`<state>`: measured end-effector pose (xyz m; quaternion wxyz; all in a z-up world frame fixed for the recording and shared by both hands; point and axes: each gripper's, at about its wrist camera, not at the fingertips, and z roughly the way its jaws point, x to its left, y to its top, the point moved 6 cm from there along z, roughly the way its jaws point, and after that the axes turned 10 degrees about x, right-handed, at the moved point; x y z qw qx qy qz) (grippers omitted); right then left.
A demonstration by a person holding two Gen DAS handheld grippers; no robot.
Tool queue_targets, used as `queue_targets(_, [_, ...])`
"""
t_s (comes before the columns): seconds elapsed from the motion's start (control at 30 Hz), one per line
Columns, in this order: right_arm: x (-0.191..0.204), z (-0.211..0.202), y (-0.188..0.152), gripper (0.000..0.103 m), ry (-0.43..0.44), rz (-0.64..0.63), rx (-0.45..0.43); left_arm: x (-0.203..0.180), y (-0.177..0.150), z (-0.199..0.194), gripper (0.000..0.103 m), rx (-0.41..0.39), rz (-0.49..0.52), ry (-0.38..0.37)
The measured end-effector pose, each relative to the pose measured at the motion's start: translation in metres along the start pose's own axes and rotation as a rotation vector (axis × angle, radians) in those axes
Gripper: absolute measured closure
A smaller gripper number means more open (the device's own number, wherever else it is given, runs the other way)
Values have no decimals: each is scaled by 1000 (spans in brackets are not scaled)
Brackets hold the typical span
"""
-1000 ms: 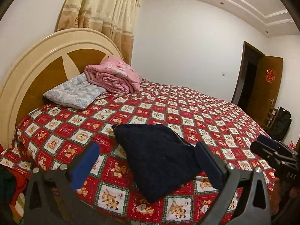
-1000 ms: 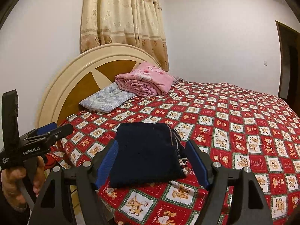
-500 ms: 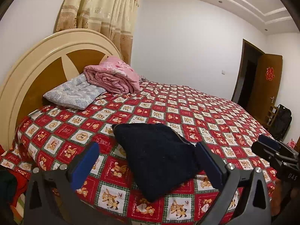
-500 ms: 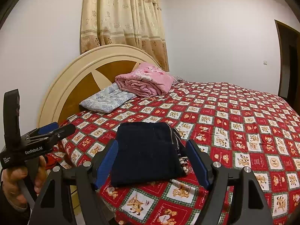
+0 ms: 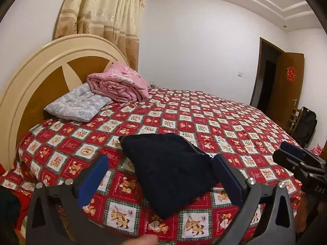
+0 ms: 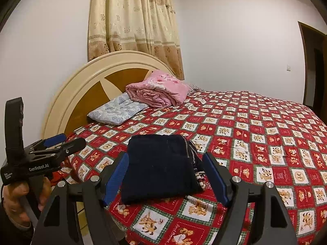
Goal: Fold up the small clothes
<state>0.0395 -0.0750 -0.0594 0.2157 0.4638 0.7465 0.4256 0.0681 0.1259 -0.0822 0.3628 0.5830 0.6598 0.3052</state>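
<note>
Dark navy, folded flat into a neat rectangle: that is the garment (image 6: 159,165), and it lies near the front edge of the bed (image 6: 265,143), on the red checked bedspread (image 6: 255,126) with its little bear pictures. A striped edge of cloth (image 6: 197,169) peeks out along the garment's right side in my right view.

My right gripper (image 6: 164,180) hangs just short of the garment, jaws wide, the blue pads (image 6: 115,178) standing either side of it in the picture without touching it. Nothing is between them but air and the view of the cloth beyond.

My left gripper (image 5: 161,181) is wide too, pads apart and clear, the garment (image 5: 169,173) lying beyond them on the bedspread (image 5: 204,118), seen here at a slant. In the right view I catch that left gripper (image 6: 61,145) off at the left edge, with my hand (image 6: 18,200) wrapped round its handle. In the left view my right gripper (image 5: 294,155) pokes in from the right edge.

Further back, a pale blue pillow (image 6: 120,110) rests against the cream and brown headboard (image 6: 92,85), with a pink blanket (image 6: 159,91) rolled up partly on top of it. A beige curtain (image 6: 132,20) hangs behind. A brown door (image 5: 286,85) stands open at the far right.
</note>
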Motion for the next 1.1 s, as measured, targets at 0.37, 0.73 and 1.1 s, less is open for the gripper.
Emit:
queue_targets(0.37, [0, 1, -2, 28, 0, -5, 1, -1, 9, -11, 0, -47, -4, 16])
queue_targets(0.73, [6, -6, -2, 28, 8, -20, -35, 0, 11, -13, 0, -56, 7, 43])
queue_targets(1.1, [12, -3, -7, 28, 11, -51, -20, 5, 8, -5, 0, -43, -25, 50])
